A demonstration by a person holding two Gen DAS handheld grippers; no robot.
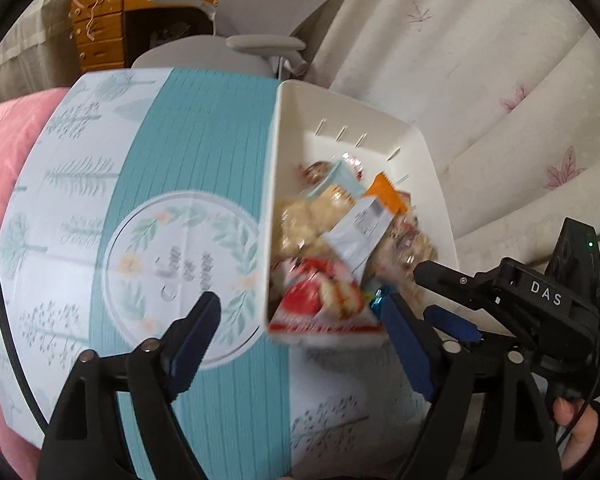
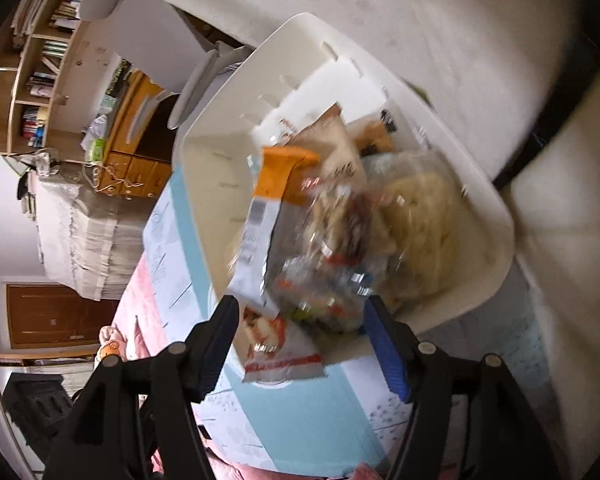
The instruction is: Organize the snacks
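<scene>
Open printed tabletop (image 1: 204,184) left of the white bin (image 1: 428,148), bare and free for a pass. Bin itself heaped with snack packets (image 1: 340,216), the red packet (image 1: 324,304) spilling over its near rim; room only above the heap. Right claw (image 1: 432,300) crowding the bin's near right corner, grey chair (image 1: 260,44) beyond the far edge.

A home, likely a bedroom or study: a wooden desk (image 1: 100,20) with drawers, a grey office chair (image 1: 260,20), bookshelves (image 2: 32,68) full of books, a pink quilt (image 1: 4,184), a flowered curtain (image 1: 480,60) and a wooden door (image 2: 56,316).
</scene>
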